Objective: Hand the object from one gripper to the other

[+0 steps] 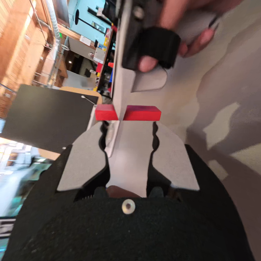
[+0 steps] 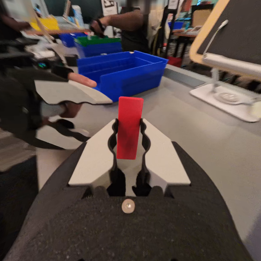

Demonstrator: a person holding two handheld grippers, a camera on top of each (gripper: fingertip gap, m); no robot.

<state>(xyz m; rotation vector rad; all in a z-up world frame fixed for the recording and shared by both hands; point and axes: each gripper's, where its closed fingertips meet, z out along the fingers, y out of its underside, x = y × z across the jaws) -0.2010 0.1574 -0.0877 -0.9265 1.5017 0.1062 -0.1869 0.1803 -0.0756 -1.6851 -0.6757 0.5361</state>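
Observation:
A flat red block stands upright between the fingers of my right gripper, which is shut on its long sides above the grey table. In the left wrist view the block lies crosswise just beyond the tips of my left gripper, which is open and empty. A grey finger of the right gripper crosses the block's middle and hides part of it. In the right wrist view the left gripper comes in from the left, jaws apart, with its upper fingertip just short of the block.
A blue bin stands behind the block, with more blue bins farther back. A monitor on a white stand is at the right. A person works at the back. A hand holds the right gripper.

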